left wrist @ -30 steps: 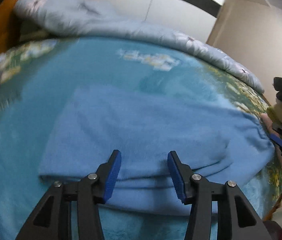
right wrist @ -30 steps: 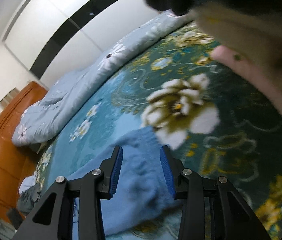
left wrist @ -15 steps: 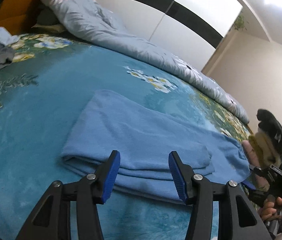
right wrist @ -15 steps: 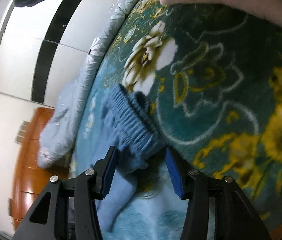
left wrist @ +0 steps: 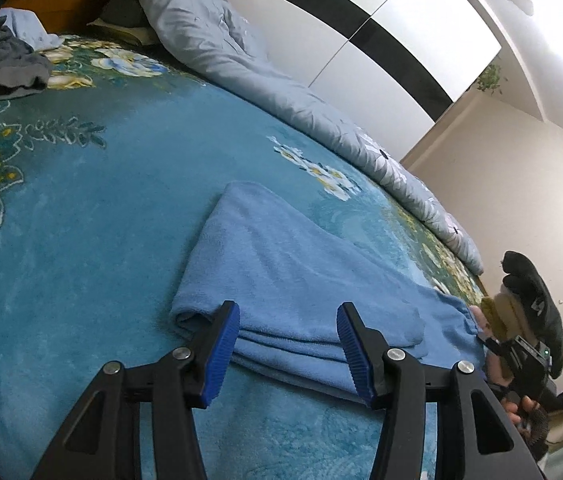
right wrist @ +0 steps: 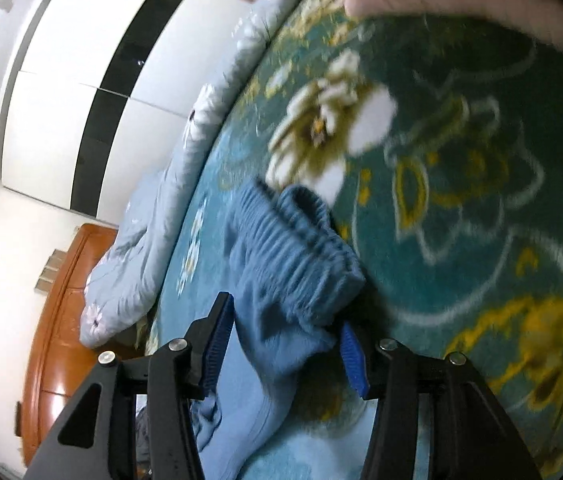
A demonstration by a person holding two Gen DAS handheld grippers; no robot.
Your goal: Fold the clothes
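A light blue fleece garment (left wrist: 301, 280) lies folded lengthwise on the teal floral bedspread (left wrist: 81, 220). My left gripper (left wrist: 287, 350) is open, its blue pads straddling the garment's near folded edge, just above the cloth. In the right wrist view my right gripper (right wrist: 287, 346) is open around the garment's ribbed elastic waistband (right wrist: 293, 248), which sits bunched between the pads. The right gripper also shows at the far right of the left wrist view (left wrist: 521, 360).
A grey-blue floral duvet (left wrist: 241, 64) is heaped along the far side of the bed. A pile of grey clothes (left wrist: 13, 64) lies at the top left by the wooden headboard (right wrist: 65, 320). A white and black wardrobe (left wrist: 381, 32) stands behind. A person's arm (right wrist: 461, 4) shows above.
The left gripper has drawn back and tilted, now sitting over the garment's near left corner. The right gripper has rolled and closed in on the waistband end. Both stay open.
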